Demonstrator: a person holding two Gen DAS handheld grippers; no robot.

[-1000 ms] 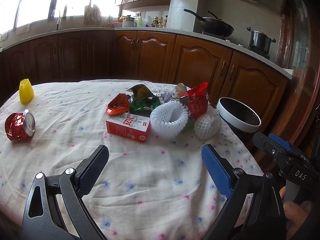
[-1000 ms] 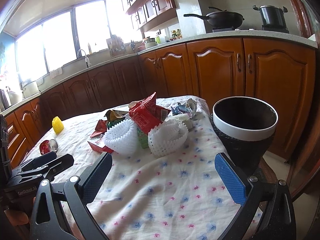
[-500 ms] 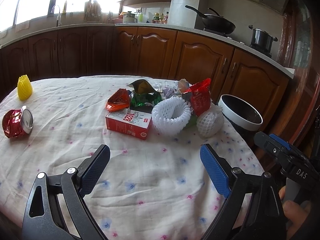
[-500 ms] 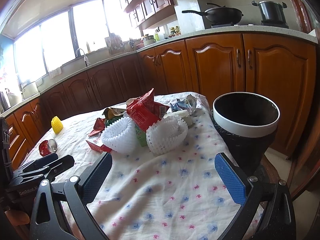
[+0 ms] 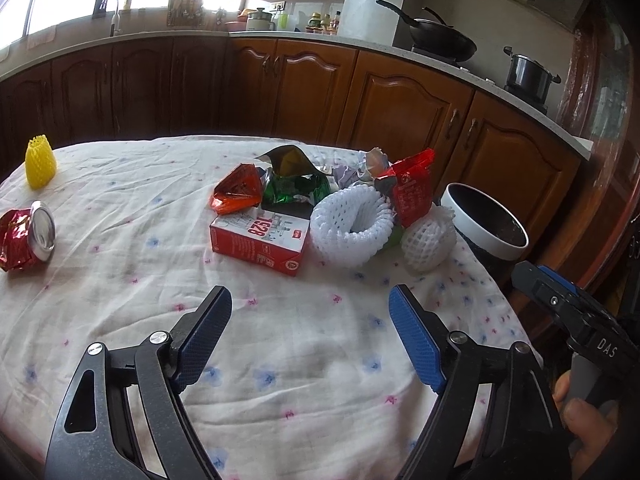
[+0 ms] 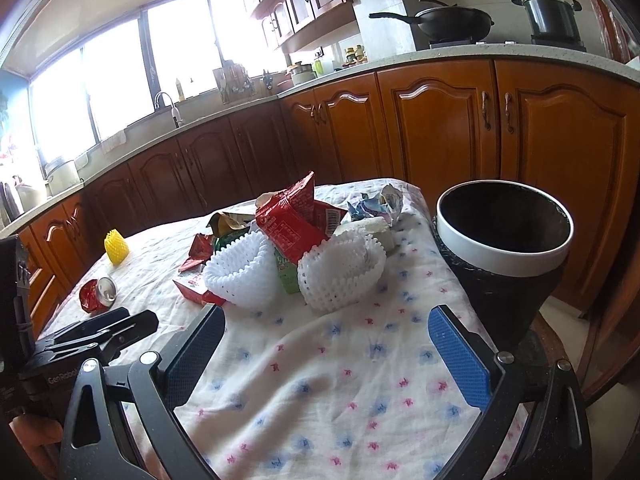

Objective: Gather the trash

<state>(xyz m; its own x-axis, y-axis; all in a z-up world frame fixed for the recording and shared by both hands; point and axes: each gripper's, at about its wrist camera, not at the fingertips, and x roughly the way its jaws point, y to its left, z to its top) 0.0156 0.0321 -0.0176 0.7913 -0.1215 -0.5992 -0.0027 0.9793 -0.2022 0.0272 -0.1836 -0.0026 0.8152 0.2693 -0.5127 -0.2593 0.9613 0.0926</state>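
Both tools spread and empty; trash piled mid-table beside the bin.
My left gripper (image 5: 310,334) and right gripper (image 6: 326,346) hold nothing; foam nets (image 6: 340,270) risk crushing or dragging wrappers (image 6: 294,220) past the bin (image 6: 502,254).

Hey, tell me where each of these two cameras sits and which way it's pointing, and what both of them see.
Left wrist: rides the left hand-held gripper, open, looking across the table at the trash pile; the right hand-held gripper and a hand show at lower right.
Right wrist: rides the right hand-held gripper, open, facing the pile from nearer the bin; the left hand-held gripper shows at lower left.
Shared: white foam nets, red carton, crushed can, yellow net, bin, cabinets.
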